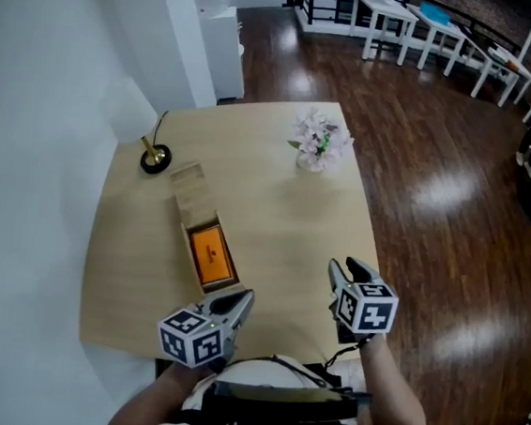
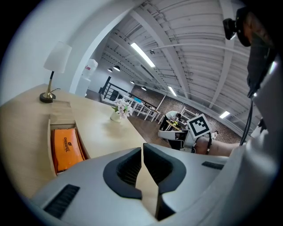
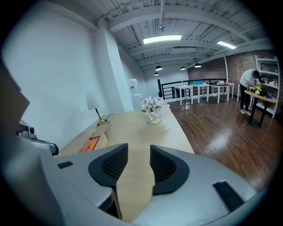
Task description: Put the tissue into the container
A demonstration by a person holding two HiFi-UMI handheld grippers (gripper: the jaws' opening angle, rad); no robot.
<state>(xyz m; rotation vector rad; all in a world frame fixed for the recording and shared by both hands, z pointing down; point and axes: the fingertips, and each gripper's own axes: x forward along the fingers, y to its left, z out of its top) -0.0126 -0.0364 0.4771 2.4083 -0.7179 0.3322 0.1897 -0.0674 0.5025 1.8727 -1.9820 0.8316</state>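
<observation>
With the orange tissue pack point(image 1: 212, 253) apparently already inside the open wooden container point(image 1: 186, 187) near the table's point(image 1: 274, 217) left edge, the left gripper point(image 1: 242, 301), jaws together, and right gripper point(image 1: 349, 266), jaws slightly apart, hang empty over the near edge, so at most closing remains.

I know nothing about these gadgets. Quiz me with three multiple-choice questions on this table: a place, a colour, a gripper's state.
1. Where does the tissue pack lie? A in the wooden box; B beside the vase; C on the floor.
2. Its colour? A blue; B orange; C white.
3. The left gripper's jaws? A wide apart; B almost together, empty; C clamped on the pack.
Answers: 1 A, box walls surround it; 2 B, plainly orange; 3 B, its own view shows only a slit.
</observation>
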